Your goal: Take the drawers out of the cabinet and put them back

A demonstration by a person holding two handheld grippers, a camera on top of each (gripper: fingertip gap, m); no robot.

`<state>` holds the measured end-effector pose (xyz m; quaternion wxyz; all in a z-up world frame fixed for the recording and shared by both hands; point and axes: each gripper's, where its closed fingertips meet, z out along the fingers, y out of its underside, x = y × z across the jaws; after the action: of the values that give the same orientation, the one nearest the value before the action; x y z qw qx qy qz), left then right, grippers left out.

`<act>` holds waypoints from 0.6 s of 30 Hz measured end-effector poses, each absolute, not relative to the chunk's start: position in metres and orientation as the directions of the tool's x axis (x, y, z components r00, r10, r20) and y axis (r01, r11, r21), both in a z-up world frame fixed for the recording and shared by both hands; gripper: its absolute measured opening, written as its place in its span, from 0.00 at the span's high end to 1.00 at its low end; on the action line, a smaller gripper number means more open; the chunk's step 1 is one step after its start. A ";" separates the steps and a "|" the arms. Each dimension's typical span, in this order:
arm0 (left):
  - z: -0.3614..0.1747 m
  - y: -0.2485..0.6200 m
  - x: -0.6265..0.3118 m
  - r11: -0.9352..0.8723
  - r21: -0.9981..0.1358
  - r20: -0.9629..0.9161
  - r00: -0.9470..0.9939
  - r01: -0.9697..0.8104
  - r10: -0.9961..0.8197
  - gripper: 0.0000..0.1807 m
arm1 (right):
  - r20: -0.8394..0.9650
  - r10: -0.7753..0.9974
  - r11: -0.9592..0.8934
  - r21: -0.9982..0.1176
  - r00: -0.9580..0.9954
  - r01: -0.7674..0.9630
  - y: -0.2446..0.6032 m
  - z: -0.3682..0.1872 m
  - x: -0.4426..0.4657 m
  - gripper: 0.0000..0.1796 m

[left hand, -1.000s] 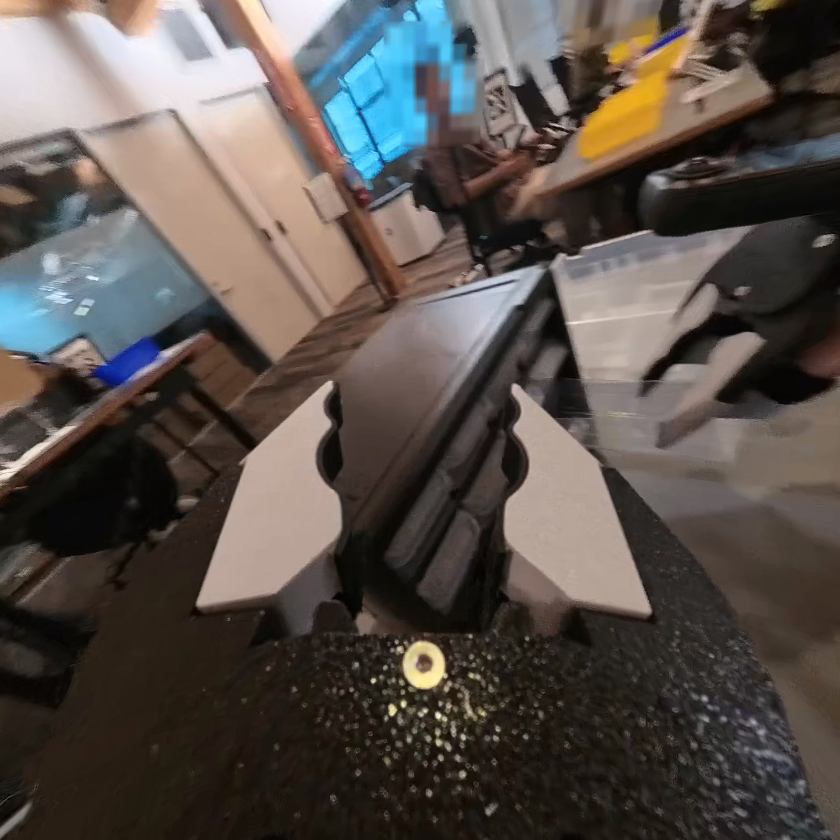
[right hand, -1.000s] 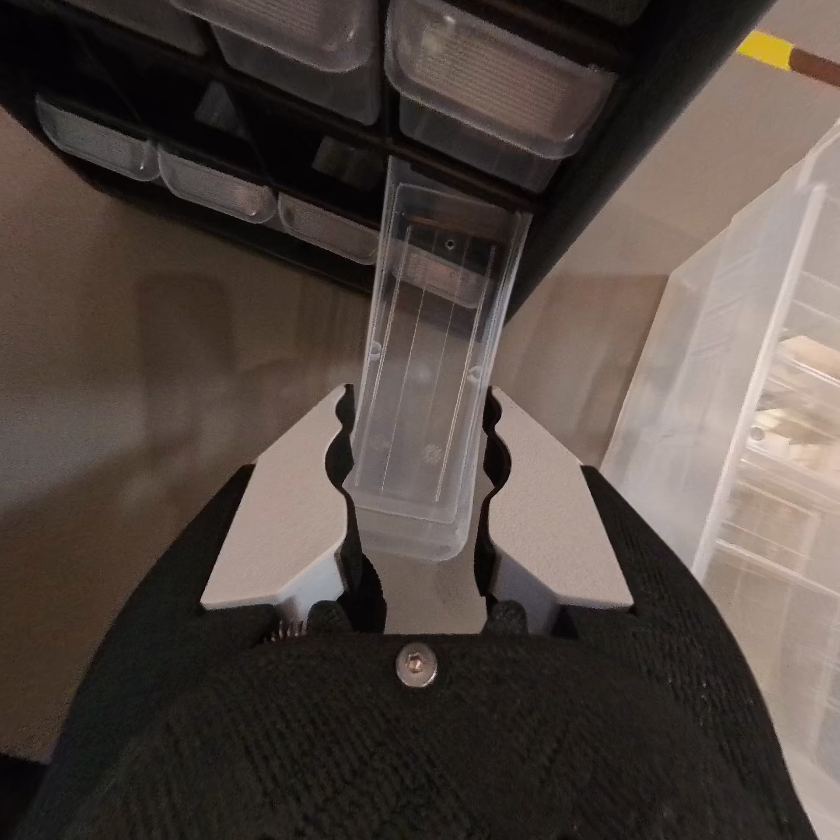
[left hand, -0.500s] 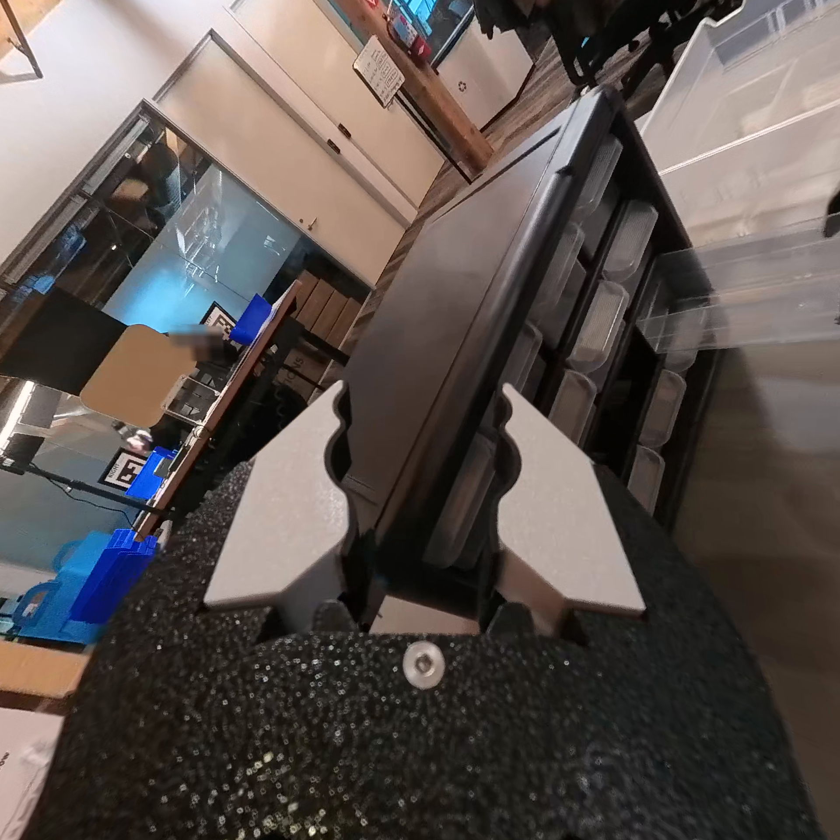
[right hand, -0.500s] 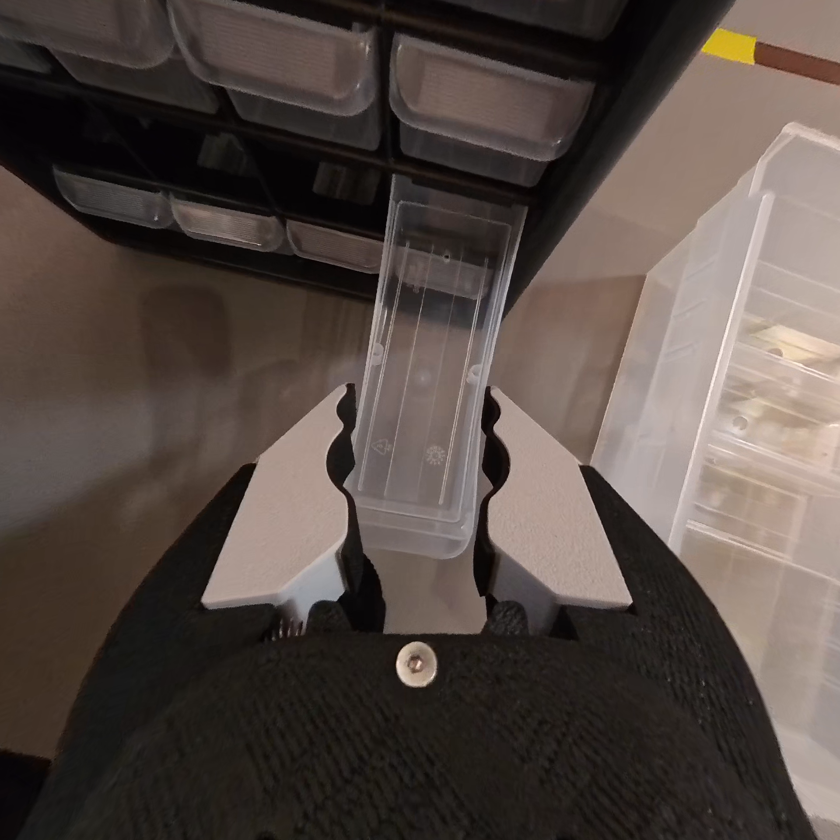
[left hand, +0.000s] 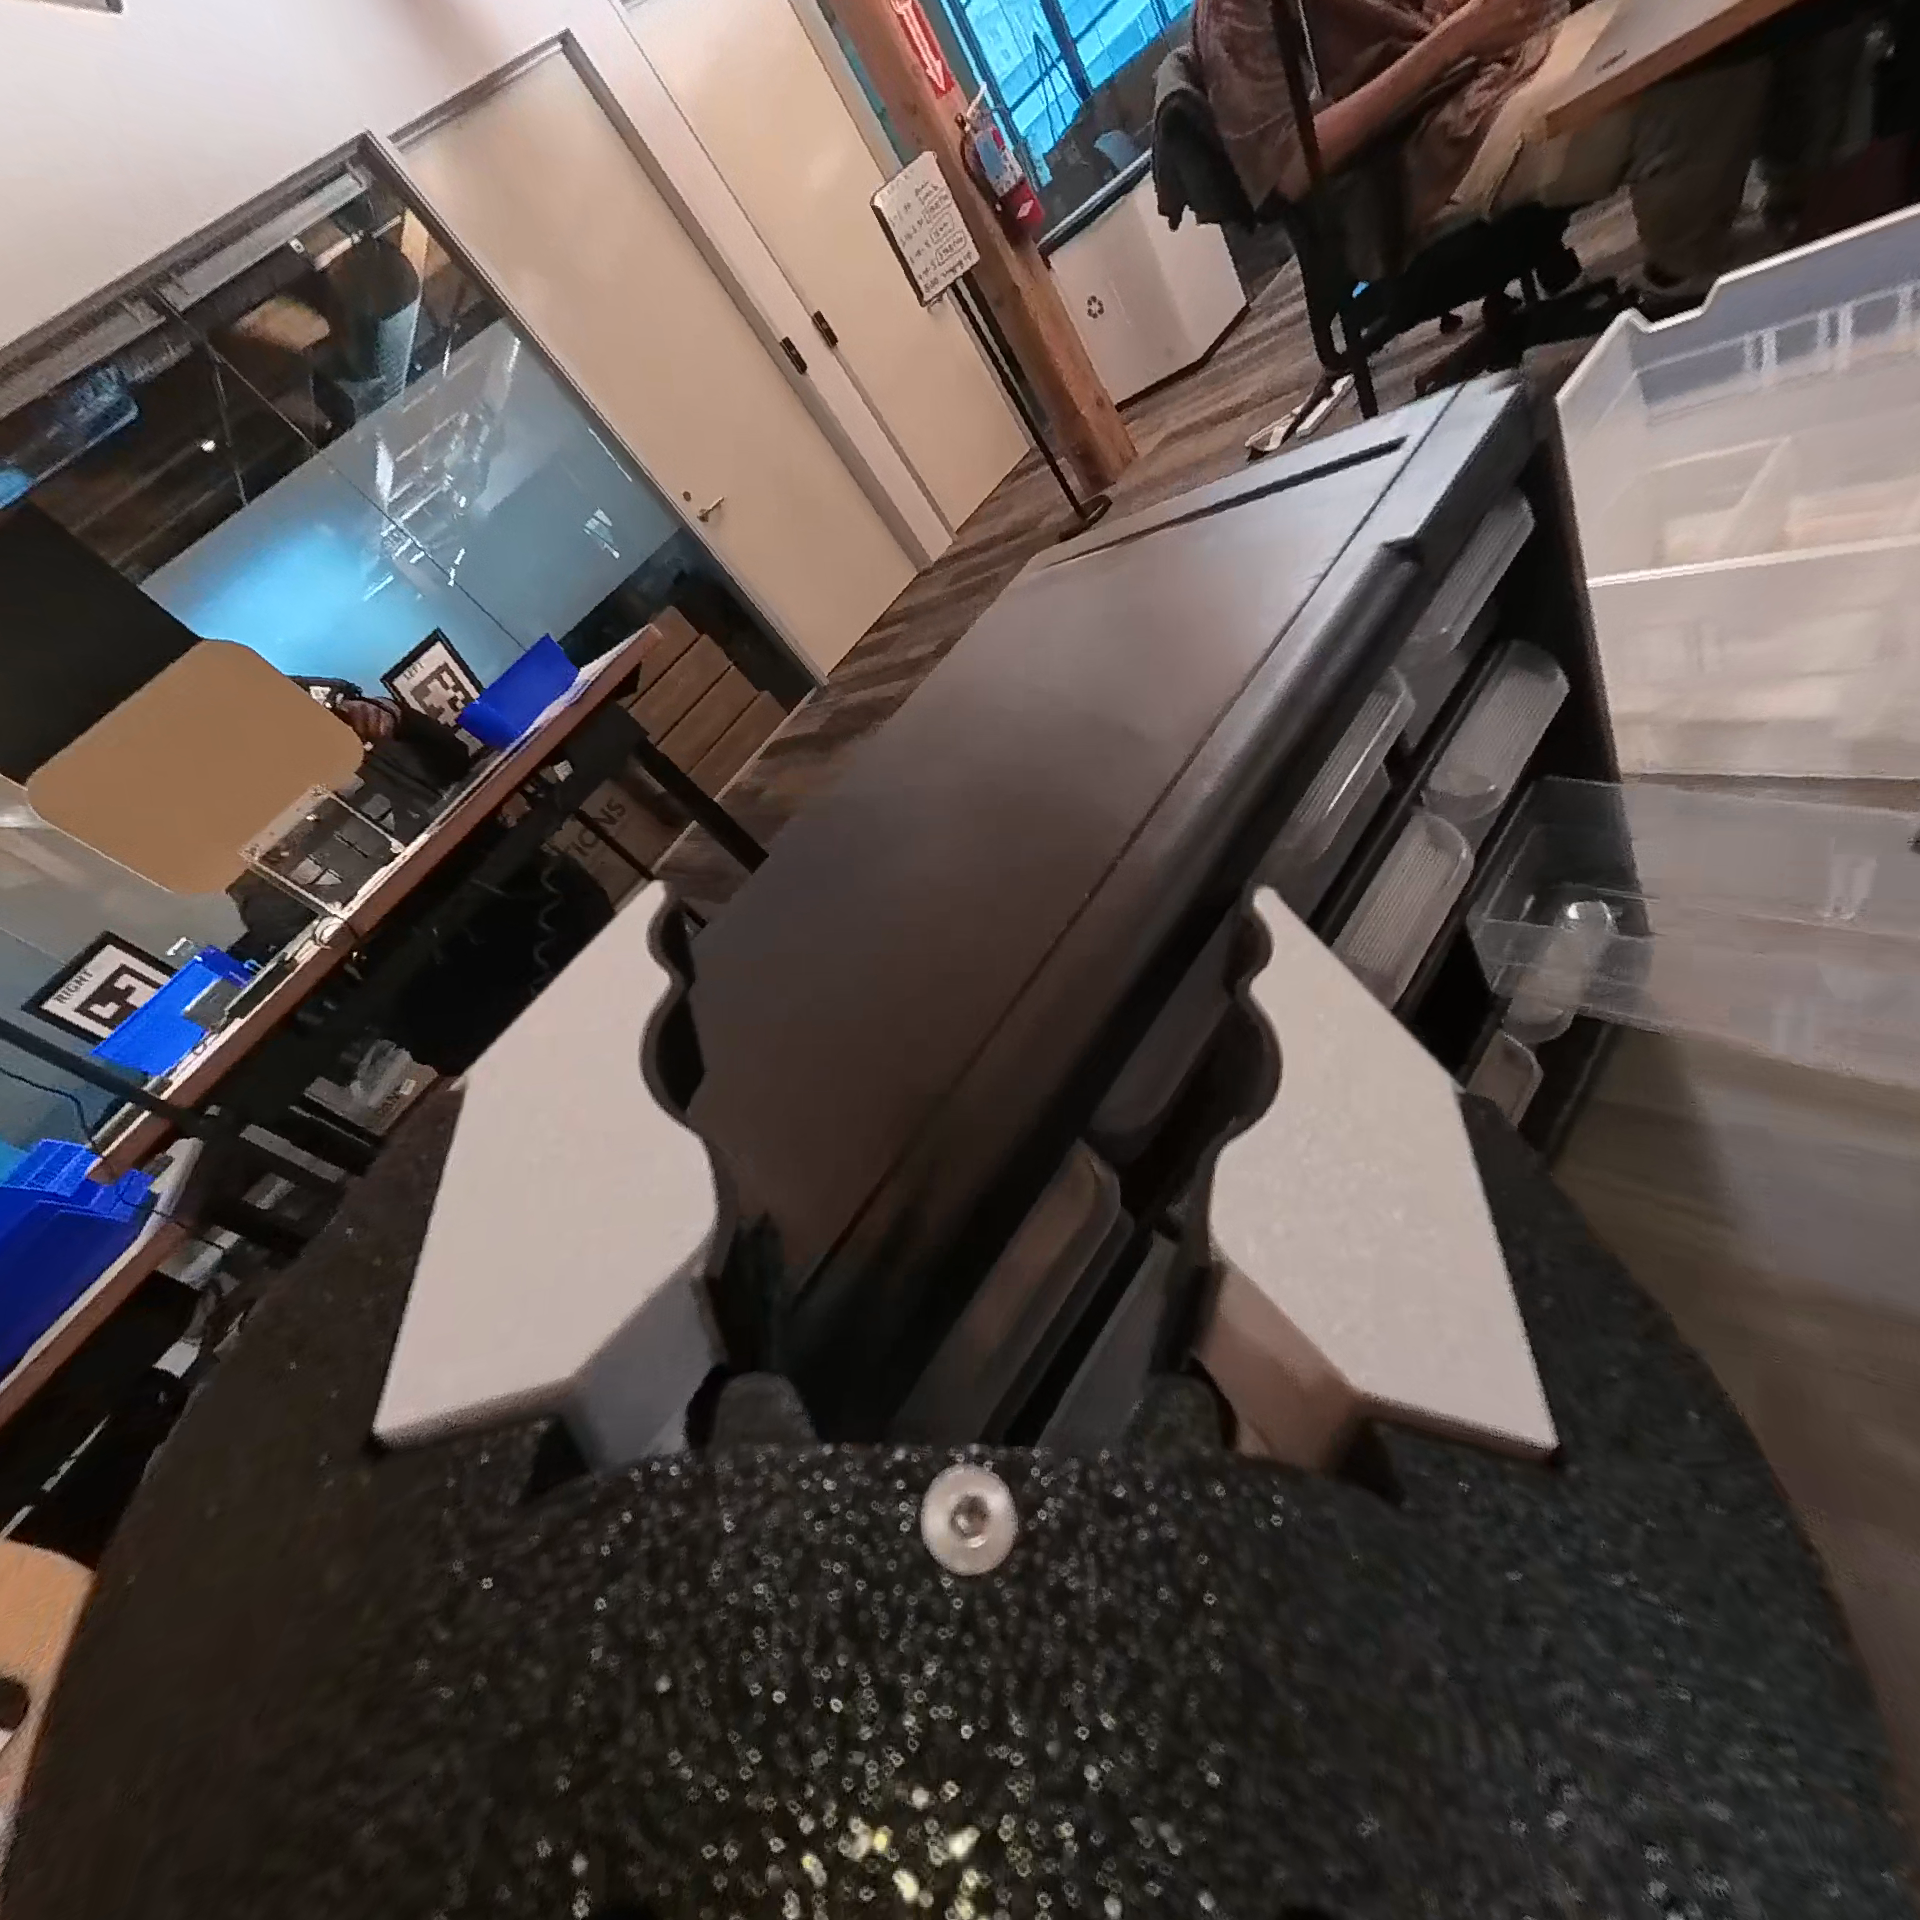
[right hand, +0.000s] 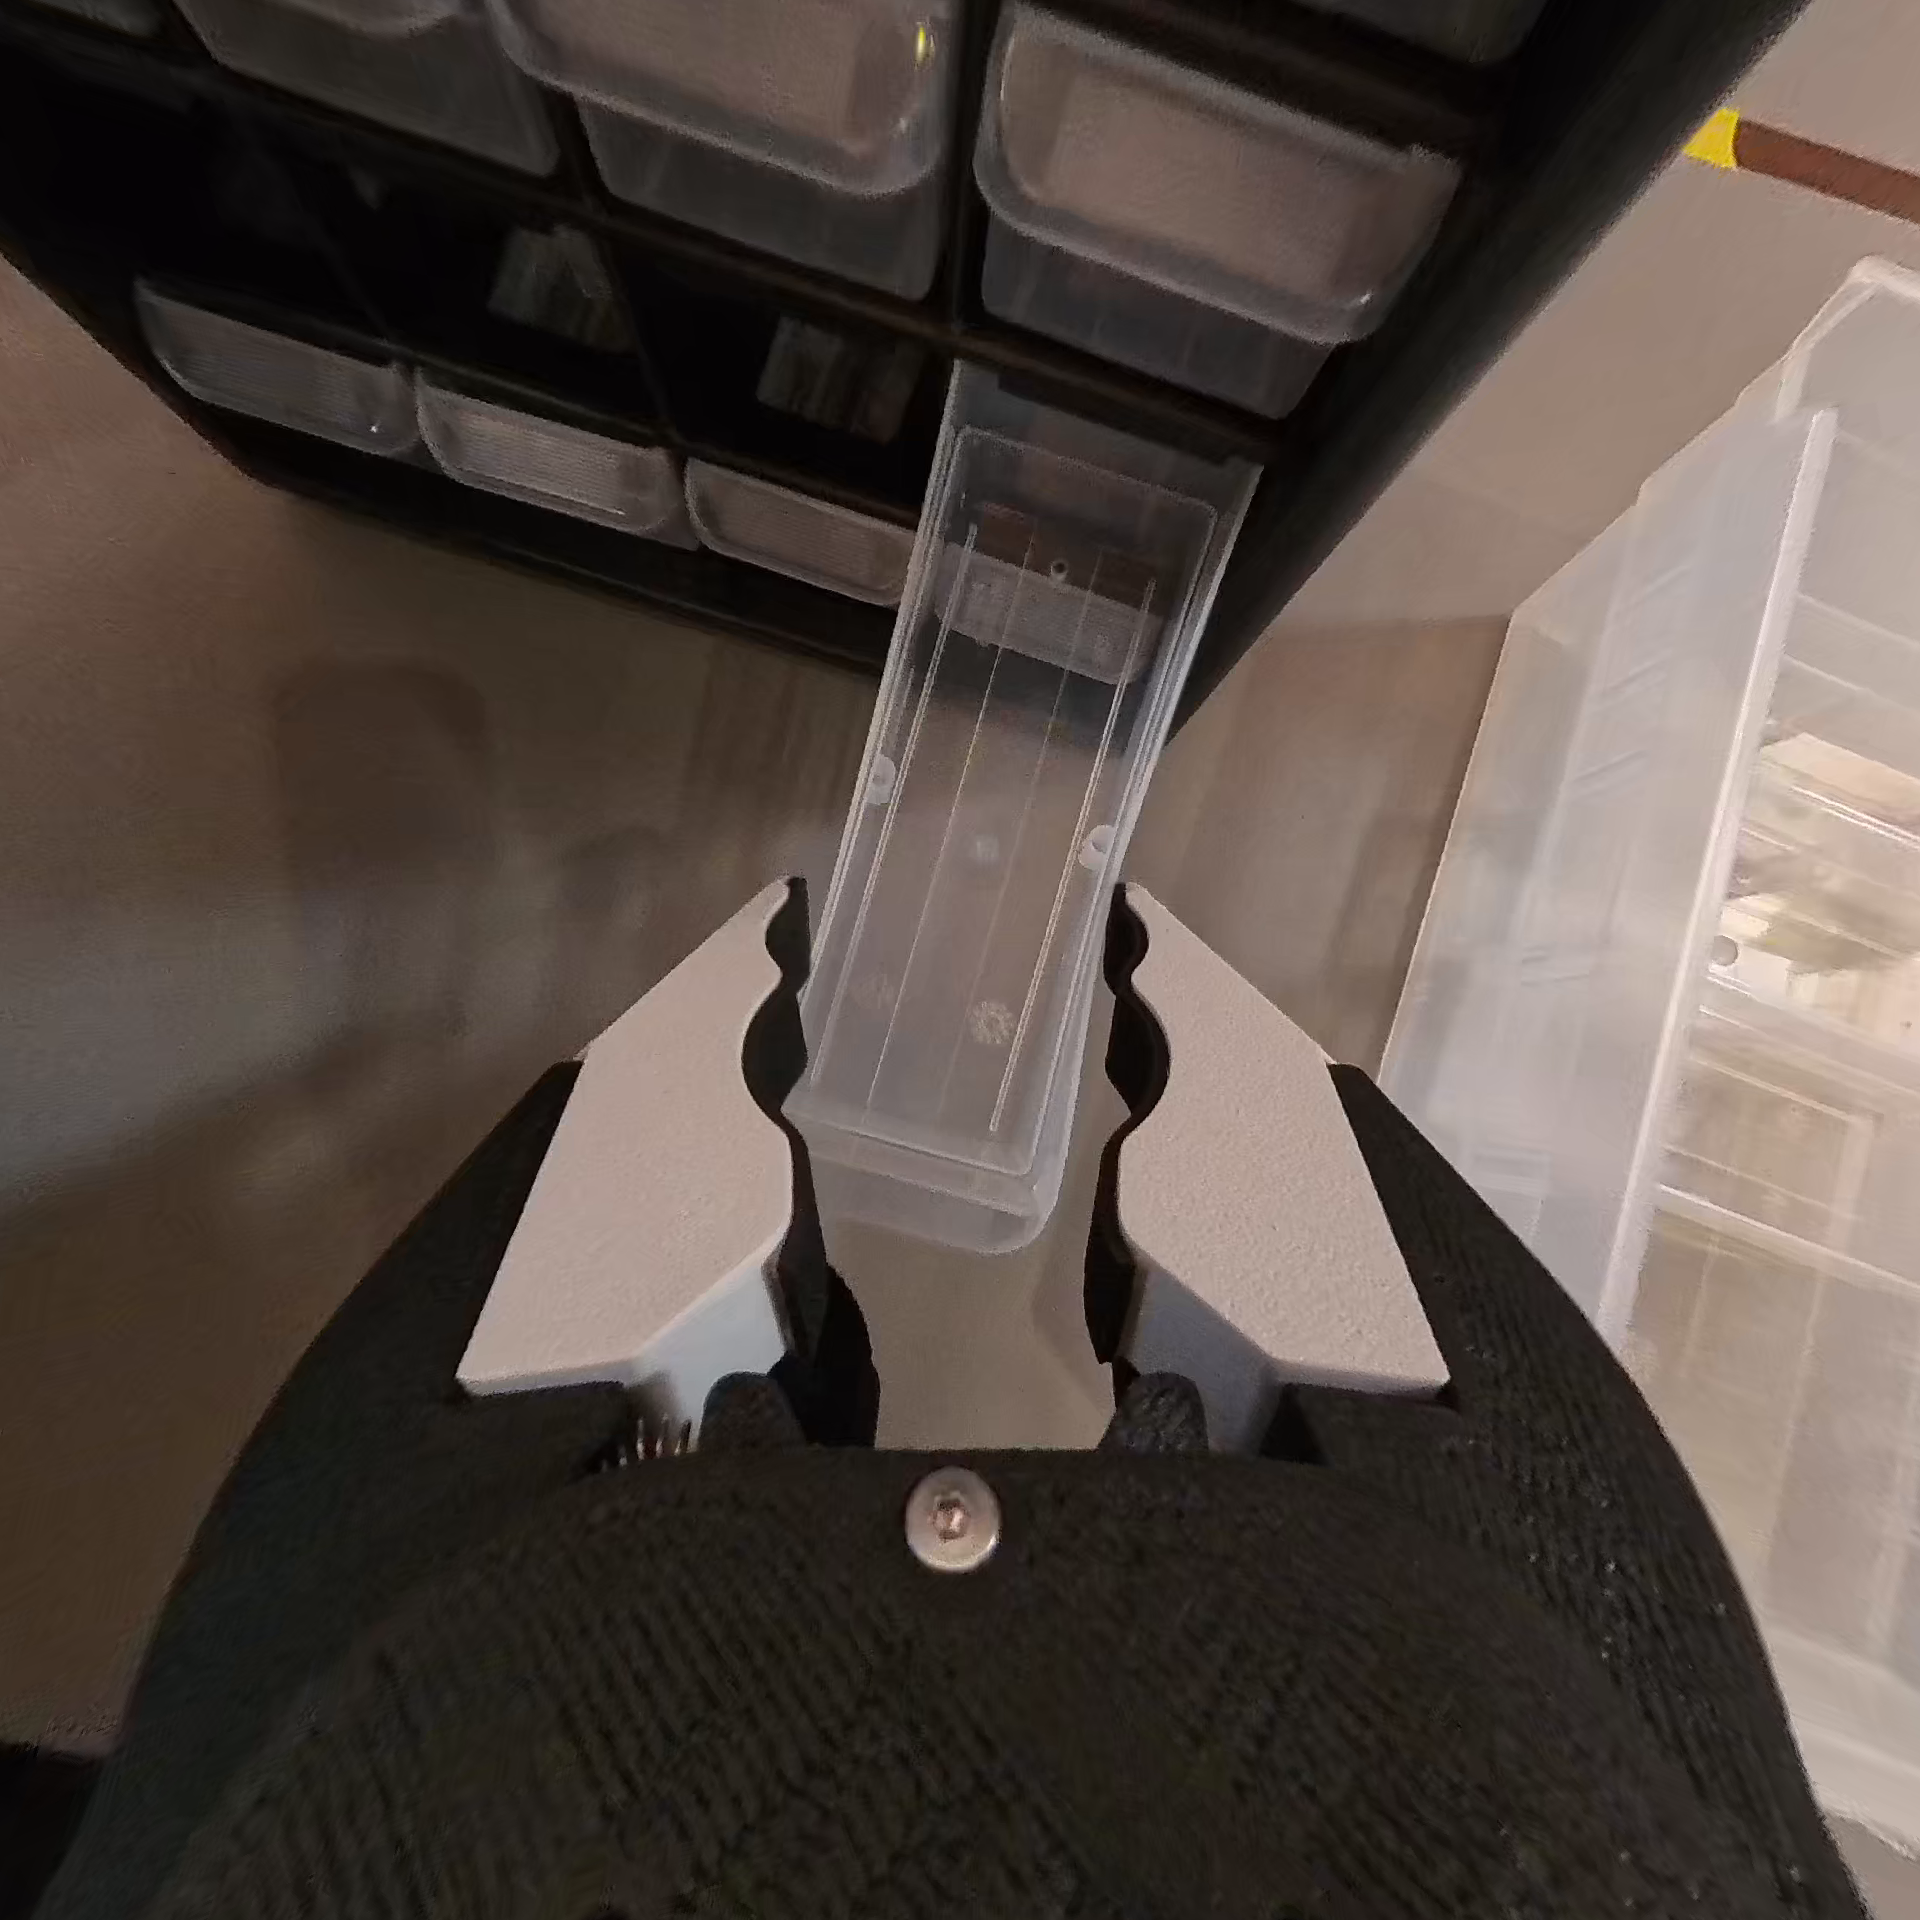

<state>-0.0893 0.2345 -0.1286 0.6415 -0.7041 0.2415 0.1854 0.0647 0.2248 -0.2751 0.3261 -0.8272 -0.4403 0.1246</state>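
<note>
While right tool point(right hand: 956, 1049) clamps clear drawer point(right hand: 997, 852), left tool point(left hand: 961, 1081) grips cabinet point(left hand: 1039, 810)

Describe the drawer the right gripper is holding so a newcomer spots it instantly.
Find the black cabinet of small clear drawers standing on the tabletop. At its lower right corner, one clear plastic drawer juts far out of its slot, its front end between the right gripper's fingers. The neighbouring drawers sit pushed in.
</note>
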 end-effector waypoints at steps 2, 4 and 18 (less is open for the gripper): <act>-0.128 0.236 -0.087 -0.045 -0.813 -0.574 0.813 -0.580 -0.097 0.43 | 0.094 0.804 -0.389 -0.662 0.587 0.640 0.226 -0.279 0.064 0.69; -0.128 0.240 -0.086 -0.044 -0.807 -0.585 0.807 -0.590 -0.083 0.42 | 0.112 0.804 -0.370 -0.676 0.585 0.638 0.225 -0.280 0.062 0.68; -0.130 0.242 -0.086 -0.092 -0.794 -0.597 0.799 -0.601 -0.066 0.45 | 0.040 0.807 -0.435 -0.633 0.589 0.640 0.217 -0.265 0.060 0.67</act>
<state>-0.0858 0.2425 -0.1305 0.6312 -0.7080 0.2356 0.2118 0.0602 0.2173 -0.2651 0.3086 -0.8362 -0.4326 0.1356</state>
